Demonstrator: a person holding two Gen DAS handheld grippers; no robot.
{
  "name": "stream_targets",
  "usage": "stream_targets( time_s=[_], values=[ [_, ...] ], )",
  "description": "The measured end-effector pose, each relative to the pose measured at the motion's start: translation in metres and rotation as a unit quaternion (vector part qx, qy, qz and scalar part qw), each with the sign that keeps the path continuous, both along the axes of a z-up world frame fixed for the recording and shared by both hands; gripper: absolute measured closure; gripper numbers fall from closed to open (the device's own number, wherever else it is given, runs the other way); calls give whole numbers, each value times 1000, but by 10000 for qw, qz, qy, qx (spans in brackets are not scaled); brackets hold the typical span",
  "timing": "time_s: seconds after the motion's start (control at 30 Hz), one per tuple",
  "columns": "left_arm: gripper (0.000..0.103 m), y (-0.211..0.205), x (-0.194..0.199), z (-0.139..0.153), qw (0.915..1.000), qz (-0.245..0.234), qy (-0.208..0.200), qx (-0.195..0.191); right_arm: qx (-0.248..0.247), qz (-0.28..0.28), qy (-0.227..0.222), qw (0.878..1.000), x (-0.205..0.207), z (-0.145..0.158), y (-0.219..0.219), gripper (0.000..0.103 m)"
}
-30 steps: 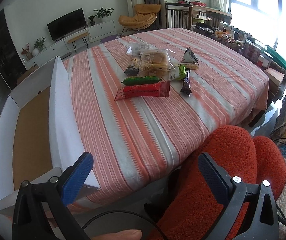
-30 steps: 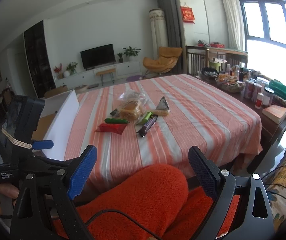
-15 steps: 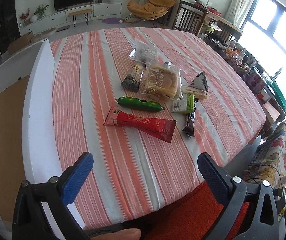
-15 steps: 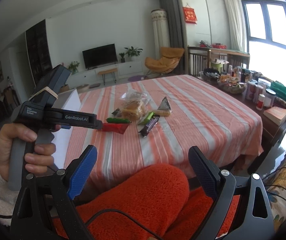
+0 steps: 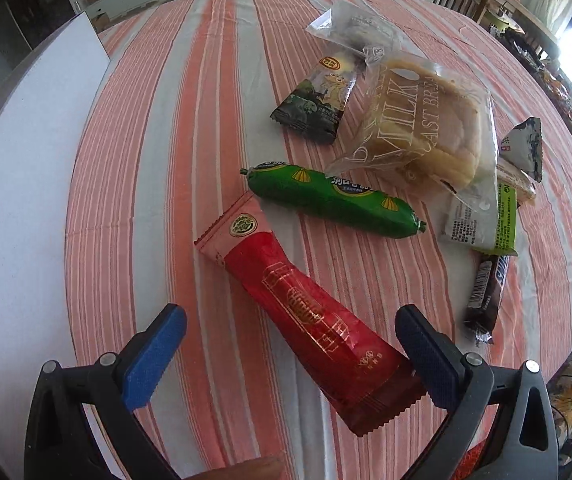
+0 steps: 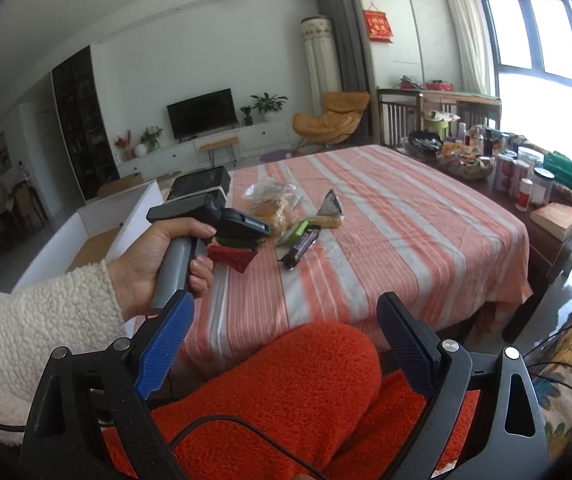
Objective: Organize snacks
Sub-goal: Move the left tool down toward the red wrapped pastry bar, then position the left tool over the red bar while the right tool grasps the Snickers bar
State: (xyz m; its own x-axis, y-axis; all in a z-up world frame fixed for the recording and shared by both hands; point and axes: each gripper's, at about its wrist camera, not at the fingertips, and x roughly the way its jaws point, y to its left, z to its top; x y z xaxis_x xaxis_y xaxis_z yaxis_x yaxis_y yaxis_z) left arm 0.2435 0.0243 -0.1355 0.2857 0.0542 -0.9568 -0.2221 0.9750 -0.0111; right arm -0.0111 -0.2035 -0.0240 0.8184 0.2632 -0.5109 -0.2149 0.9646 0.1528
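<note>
A pile of snacks lies on the striped table [image 5: 166, 128]. Nearest is a long red packet [image 5: 306, 312], then a green sausage [image 5: 334, 200], a bag of milk bread [image 5: 418, 128], a dark dinosaur packet [image 5: 318, 100], a chocolate bar [image 5: 486, 292] and a triangular packet [image 5: 524, 152]. My left gripper [image 5: 290, 352] is open, its blue pads [image 5: 154, 356] either side of the red packet's near end, just above it. My right gripper [image 6: 286, 344] is open and empty, held back over an orange lap [image 6: 286, 392]. The left gripper's handle shows in the right wrist view [image 6: 190, 232].
A white box [image 5: 18, 200] with a cardboard floor [image 6: 90, 248] stands at the table's left edge. Jars, bottles and a book [image 6: 558, 216] crowd a side table on the right. A TV unit and an orange chair stand far behind.
My left gripper has moved forward and down over the table to the red packet. My right gripper has stayed still over the lap.
</note>
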Motion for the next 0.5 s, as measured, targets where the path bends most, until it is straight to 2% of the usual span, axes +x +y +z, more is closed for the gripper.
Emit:
stream_targets(
  time_s=[0.1,0.2,0.3,0.37,0.5],
  values=[
    [0,11,-18,-2,9997,-37,37,224,188,7,142,9997,7,-5,-5,8],
    [0,19,-23,-4,9996,-90,52,265,226,72,254,9994,13,-10,-3,8],
    [0,28,-20,-12,9997,18,179,189,191,152,295,9993,14,-12,0,8],
    [0,34,-17,-16,9997,137,185,-44,167,137,258,9994,12,-11,0,8],
    [0,37,-19,-19,9999,128,31,22,309,-12,281,9991,10,-11,-8,8]
  ],
)
